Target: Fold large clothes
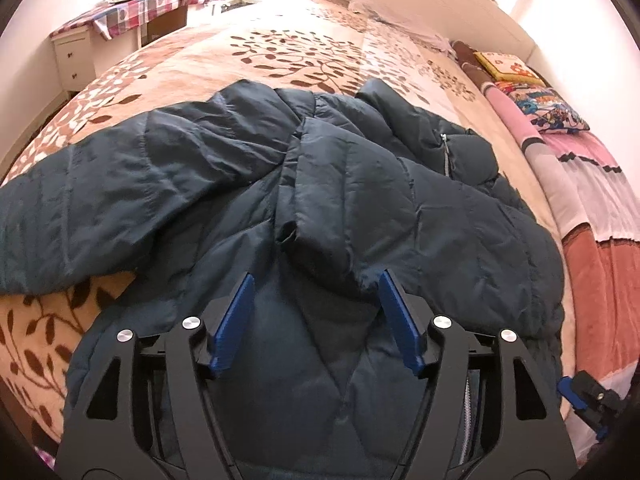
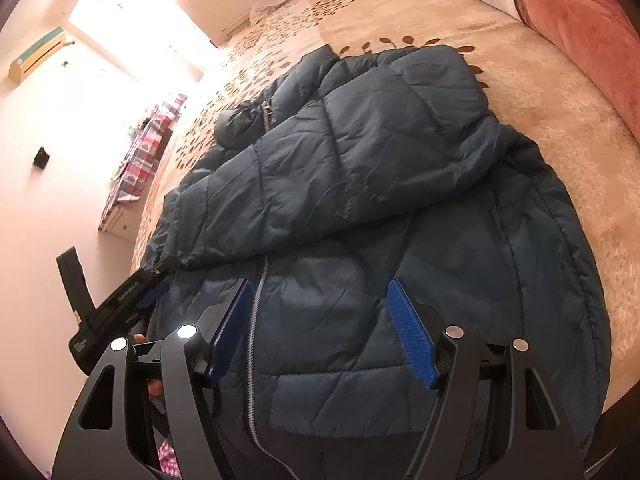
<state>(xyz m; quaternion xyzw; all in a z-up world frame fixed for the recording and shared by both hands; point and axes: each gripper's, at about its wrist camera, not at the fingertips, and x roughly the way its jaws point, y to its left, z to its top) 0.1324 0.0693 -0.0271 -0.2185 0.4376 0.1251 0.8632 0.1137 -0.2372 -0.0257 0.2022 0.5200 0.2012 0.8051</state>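
Note:
A dark blue puffer jacket [image 1: 360, 184] lies spread on the bed, front side up, with its zipper [image 2: 252, 344] showing. One sleeve [image 1: 324, 220] is folded across the body, and its cuff ends just ahead of my left gripper [image 1: 318, 304]. That gripper stands open over the jacket, its blue pads [image 1: 234, 320] clear of the fabric. In the right wrist view the other sleeve [image 2: 360, 152] lies diagonally over the chest. My right gripper [image 2: 320, 312] hovers open above the lower front, with nothing pinched. The left gripper [image 2: 120, 300] also shows there at the jacket's left edge.
The bed carries a beige blanket with brown leaves [image 1: 280, 52]. Pillows [image 1: 548, 104] and a pink striped quilt [image 1: 592, 208] lie along the right side. A white cabinet under a plaid cloth [image 1: 132, 8] stands by the far wall.

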